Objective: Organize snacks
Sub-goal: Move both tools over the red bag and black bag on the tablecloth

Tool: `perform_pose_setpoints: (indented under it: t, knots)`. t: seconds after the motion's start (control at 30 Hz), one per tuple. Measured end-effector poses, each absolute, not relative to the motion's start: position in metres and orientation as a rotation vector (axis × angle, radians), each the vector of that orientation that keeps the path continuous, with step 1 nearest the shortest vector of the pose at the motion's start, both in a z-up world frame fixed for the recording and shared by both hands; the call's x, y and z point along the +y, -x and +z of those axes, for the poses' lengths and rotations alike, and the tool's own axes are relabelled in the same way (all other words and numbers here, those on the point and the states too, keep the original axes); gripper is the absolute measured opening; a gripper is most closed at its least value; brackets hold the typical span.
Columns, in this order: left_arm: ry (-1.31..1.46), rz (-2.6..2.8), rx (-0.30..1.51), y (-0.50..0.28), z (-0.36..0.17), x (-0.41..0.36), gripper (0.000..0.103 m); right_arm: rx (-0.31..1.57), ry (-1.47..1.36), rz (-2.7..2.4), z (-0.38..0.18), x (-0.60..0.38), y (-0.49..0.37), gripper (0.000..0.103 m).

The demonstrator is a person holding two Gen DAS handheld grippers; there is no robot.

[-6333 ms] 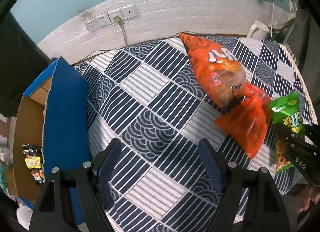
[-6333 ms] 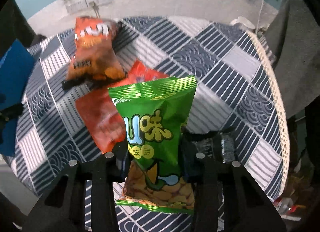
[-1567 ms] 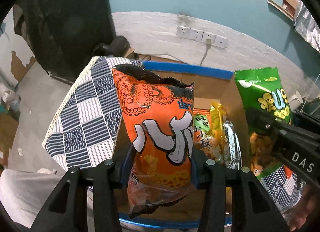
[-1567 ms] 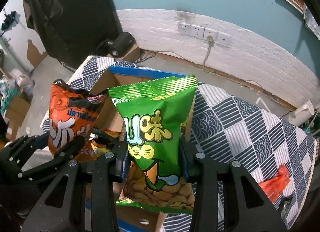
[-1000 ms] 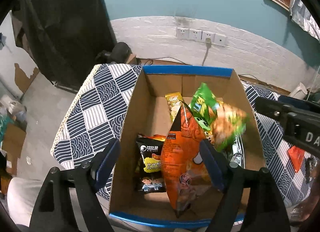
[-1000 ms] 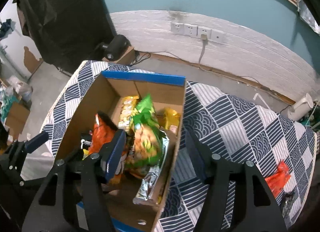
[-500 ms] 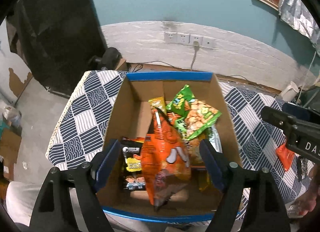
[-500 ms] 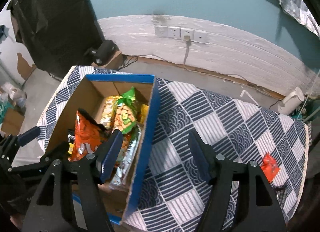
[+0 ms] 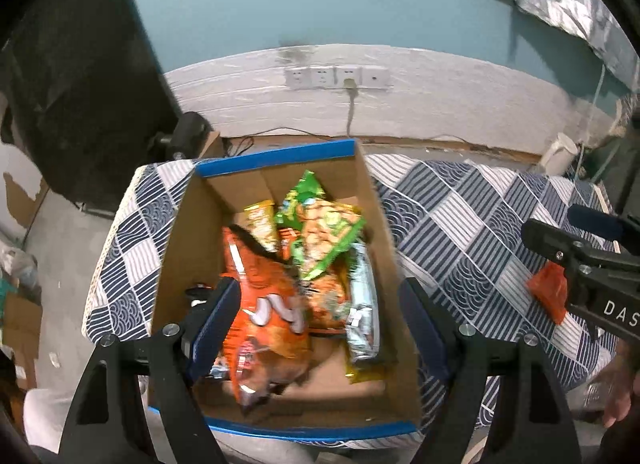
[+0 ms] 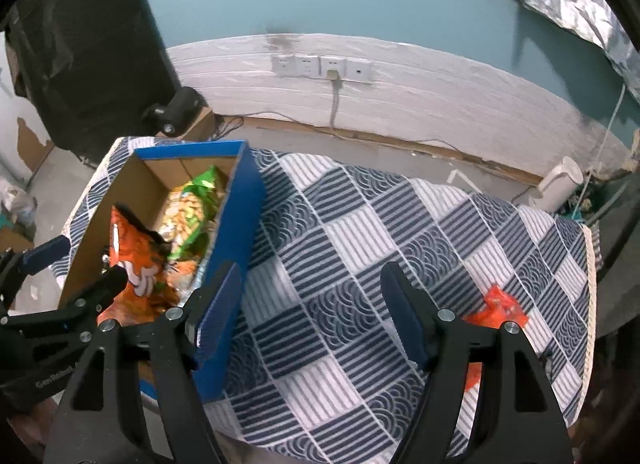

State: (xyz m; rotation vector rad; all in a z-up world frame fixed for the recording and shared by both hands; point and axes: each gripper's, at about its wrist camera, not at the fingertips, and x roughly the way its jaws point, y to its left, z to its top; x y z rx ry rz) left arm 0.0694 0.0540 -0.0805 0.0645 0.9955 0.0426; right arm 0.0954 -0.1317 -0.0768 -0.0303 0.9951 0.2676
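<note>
A blue-edged cardboard box (image 9: 276,156) stands on the left end of the patterned table. In it lie an orange octopus-print bag (image 9: 268,312), a green bean-snack bag (image 9: 324,232) and several other snack packets. My left gripper (image 9: 320,324) is open and empty, held above the box. My right gripper (image 10: 312,304) is open and empty, over the tablecloth to the right of the box (image 10: 236,216). An orange packet (image 10: 498,310) lies on the cloth near the right edge; it also shows in the left wrist view (image 9: 550,294).
The blue-and-white patterned tablecloth (image 10: 360,232) covers the table. A white kettle (image 10: 558,184) stands past the far right corner. Wall sockets with a plugged cable (image 10: 332,68) are on the white brick wall behind. A dark curtain (image 9: 80,76) hangs at left.
Both grippers let go of their bags, which dropped into the box. Both grippers have drifted to the right; the right one now faces the open tablecloth.
</note>
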Motion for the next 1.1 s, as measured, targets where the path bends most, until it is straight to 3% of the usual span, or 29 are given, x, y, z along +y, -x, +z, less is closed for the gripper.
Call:
perform_pose_setpoints:
  t: [0.37, 0.47, 0.6, 0.7, 1.1]
  knots:
    - [-0.122, -0.041, 1.021, -0.067, -0.087, -0.005, 0.082, 1.013, -0.023, 0.194, -0.085, -0.192, -0.082, 0.074]
    - [-0.134, -0.066, 1.038, -0.068, -0.091, -0.021, 0.082, 1.011, -0.021, 0.170, -0.086, -0.206, -0.078, 0.080]
    - [-0.164, -0.098, 1.047, -0.068, -0.095, -0.043, 0.083, 1.026, -0.034, 0.136, -0.092, -0.233, -0.073, 0.080]
    - [-0.163, -0.139, 1.076, -0.068, -0.102, -0.061, 0.088, 1.049, -0.042, 0.096, -0.100, -0.258, -0.069, 0.080]
    - [-0.231, -0.252, 1.125, -0.072, -0.123, -0.131, 0.088, 1.164, -0.082, -0.062, -0.138, -0.353, -0.062, 0.080]
